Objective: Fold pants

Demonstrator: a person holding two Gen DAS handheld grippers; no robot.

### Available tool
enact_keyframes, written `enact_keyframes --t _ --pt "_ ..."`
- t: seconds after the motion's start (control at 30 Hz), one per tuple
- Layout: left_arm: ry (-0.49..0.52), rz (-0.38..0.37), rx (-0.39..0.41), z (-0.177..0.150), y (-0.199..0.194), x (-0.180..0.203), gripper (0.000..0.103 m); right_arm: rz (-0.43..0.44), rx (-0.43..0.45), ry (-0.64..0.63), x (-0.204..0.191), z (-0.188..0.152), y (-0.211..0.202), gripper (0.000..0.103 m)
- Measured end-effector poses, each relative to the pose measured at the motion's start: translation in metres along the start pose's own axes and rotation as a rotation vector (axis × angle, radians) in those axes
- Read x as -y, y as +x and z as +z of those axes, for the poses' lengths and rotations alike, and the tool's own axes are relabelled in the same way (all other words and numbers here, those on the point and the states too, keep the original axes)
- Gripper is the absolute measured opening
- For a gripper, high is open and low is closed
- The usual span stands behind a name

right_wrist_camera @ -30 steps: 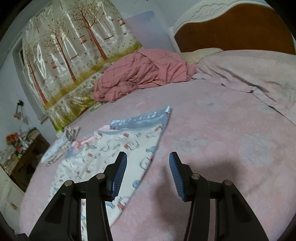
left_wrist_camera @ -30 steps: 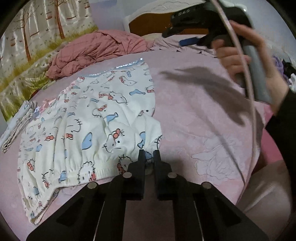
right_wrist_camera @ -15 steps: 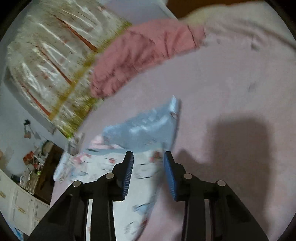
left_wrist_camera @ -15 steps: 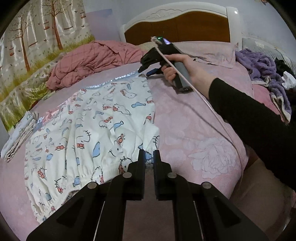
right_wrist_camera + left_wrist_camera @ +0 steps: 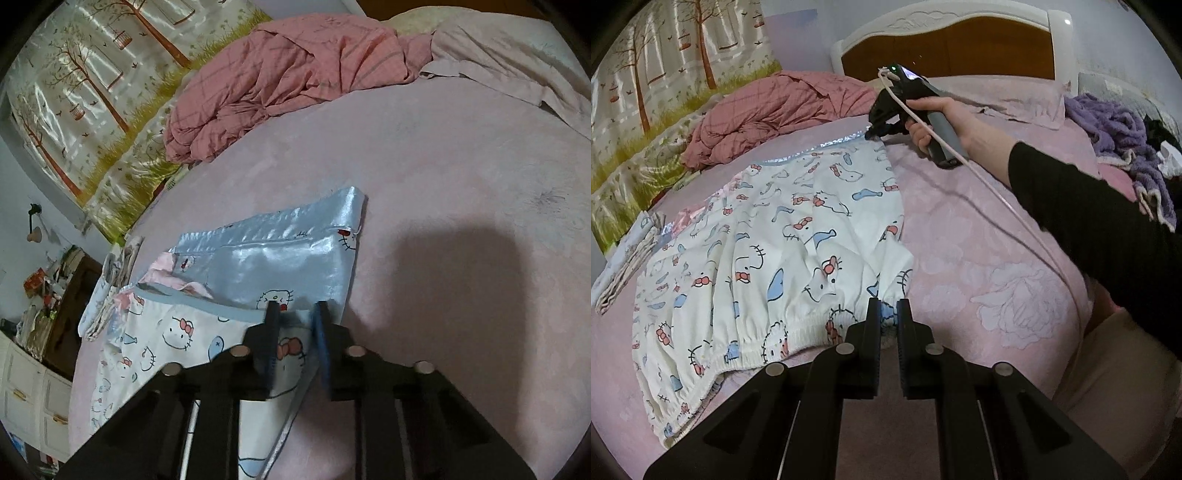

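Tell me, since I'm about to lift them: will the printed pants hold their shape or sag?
Probably sag: the pants lie flat and wrinkled on the bed, like thin soft cloth. They look light. The shiny blue hem, which the right gripper is closing on, may be slippery.

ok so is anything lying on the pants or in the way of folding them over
Nothing visible does. The pants lie flat on the pink bedspread with nothing on top. The left gripper pinches one corner, and the right gripper's jaws are closing on the other end. The red blanket sits clear.
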State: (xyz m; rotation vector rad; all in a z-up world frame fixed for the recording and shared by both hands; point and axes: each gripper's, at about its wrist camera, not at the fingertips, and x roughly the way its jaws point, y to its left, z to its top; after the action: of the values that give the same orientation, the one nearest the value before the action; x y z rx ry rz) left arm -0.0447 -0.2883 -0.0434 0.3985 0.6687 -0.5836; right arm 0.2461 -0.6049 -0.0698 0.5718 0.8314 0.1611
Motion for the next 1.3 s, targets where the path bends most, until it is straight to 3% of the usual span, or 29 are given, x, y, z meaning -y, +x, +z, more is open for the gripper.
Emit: enact_keyframes --t 0.2,0.3,0.6,0.8,0.97,1.3 --pt "-0.016 -0.034 0.031 0.008 -0.013 0.001 0.007 0.007 0.063 -0.032 -0.010 -0.001 -0.016 0.004" --pt "-0.032 -0.078 0.043 0.017 -0.020 0.004 0.007 0.021 0.066 0.020 -0.008 0.005 -0.030 0.004" --pt "-0.114 -0.116 0.078 0.008 -0.038 -0.012 0.007 -0.100 0.083 -0.051 -0.030 0.030 -0.092 0.004" --pt "-0.174 -0.105 0.129 0.002 -0.069 -0.036 0.007 -0.128 0.100 -0.101 -0.088 0.041 -0.100 0.004" --pt "-0.254 -0.066 0.145 -0.013 -0.085 -0.069 0.007 -0.152 0.089 -0.178 -0.164 0.050 -0.091 0.004" --pt "-0.418 0.026 0.131 -0.065 -0.096 -0.140 0.007 -0.069 0.064 -0.294 -0.322 0.027 -0.048 0.004"
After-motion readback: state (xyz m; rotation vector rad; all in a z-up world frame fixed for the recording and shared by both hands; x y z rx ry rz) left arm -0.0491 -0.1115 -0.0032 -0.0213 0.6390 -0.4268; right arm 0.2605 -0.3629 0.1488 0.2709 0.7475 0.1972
